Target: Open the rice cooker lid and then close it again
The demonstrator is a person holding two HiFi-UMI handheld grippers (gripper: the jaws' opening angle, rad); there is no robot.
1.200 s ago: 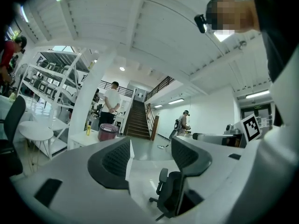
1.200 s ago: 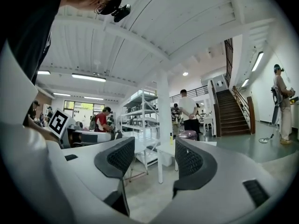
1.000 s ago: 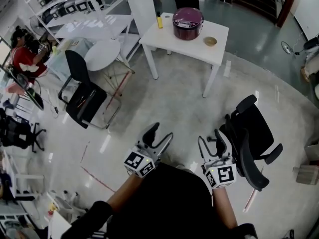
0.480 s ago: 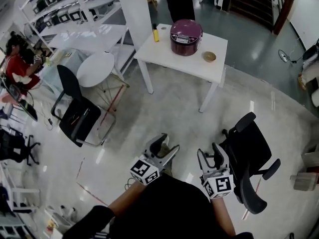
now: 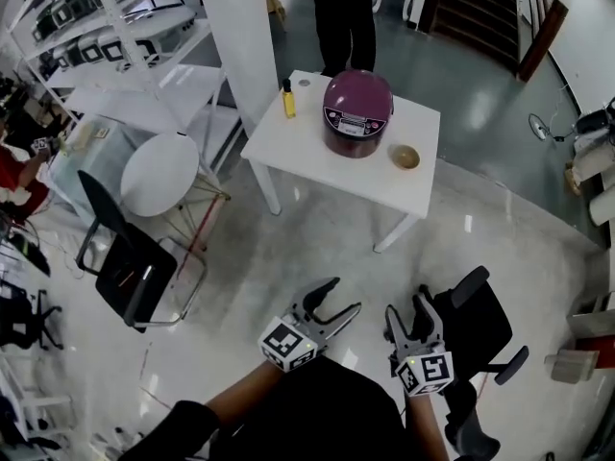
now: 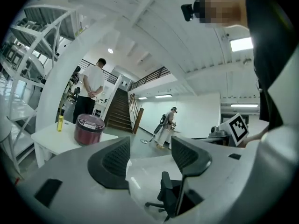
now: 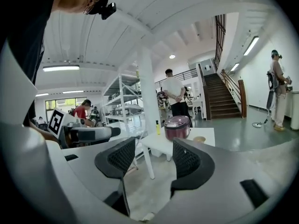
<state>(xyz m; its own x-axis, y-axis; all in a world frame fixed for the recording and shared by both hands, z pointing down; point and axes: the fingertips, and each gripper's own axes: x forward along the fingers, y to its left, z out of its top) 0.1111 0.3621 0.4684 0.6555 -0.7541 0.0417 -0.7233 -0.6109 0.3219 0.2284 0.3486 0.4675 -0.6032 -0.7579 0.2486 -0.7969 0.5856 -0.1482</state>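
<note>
Head view: rice cooker (image 5: 357, 113) sits on the white table (image 5: 307, 157) at the far side of the floor, lid down, control panel facing this way. A yellow bottle (image 5: 287, 99) stands to its left and a small bowl (image 5: 405, 157) to its right, both apart from it. A person in dark trousers (image 5: 344, 12) stands just behind the table.

Both tools are held low, close to the body, well apart from the cooker w/ open floor btwn. L gripper (image 5: 341, 298) points up-right toward the table. Its own view shows the fingers (image 6: 114, 160) spread, nothing btwn them but floor and a black office chair (image 6: 168, 195) beyond. There the cooker shows off to the left, outside the left finger, not in the gap.

R gripper (image 5: 406, 310) is beside it, also aimed at the table. Jaws are apart and empty, w/ only floor and a table leg seen through the gap. In the R gripper view the cooker sits just above the right finger (image 7: 191, 164), a little right of the gap's centre line, far off. No contact w/ the cooker from either tool.

Head view again: the office chair is just right of the R gripper. A round white table (image 5: 160, 174) and another black chair (image 5: 125, 257) are off to the left.
</note>
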